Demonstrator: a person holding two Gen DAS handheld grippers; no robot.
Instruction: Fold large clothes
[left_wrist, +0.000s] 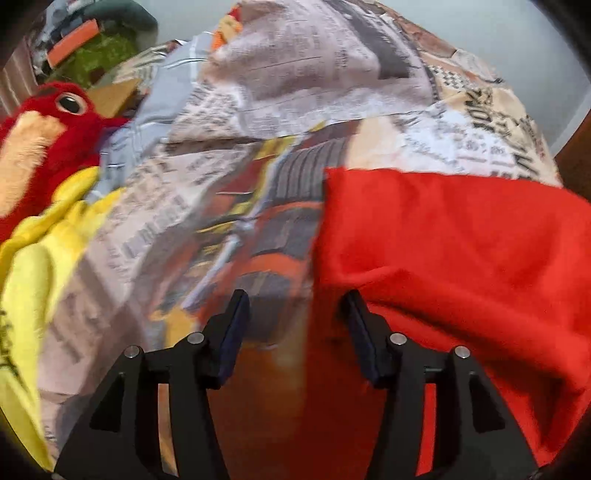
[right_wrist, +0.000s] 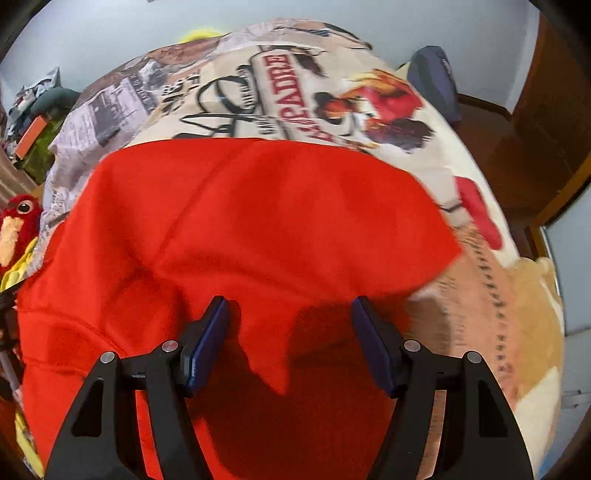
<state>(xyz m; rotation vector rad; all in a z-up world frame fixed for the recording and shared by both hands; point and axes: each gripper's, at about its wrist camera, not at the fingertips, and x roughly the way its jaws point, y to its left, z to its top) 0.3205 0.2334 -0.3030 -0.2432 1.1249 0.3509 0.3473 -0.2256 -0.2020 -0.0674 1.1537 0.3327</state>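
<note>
right wrist view: red garment beneath the released right hand-held gripper, its pads not clamping

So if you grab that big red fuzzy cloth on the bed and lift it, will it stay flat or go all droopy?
The big red fuzzy cloth would probably droop: it already lies in soft folds and creases over the printed bedspread. It looks fleecy, so the pads should likely grip it without slipping. It seems light, though a large piece may drag as it lifts.
</note>
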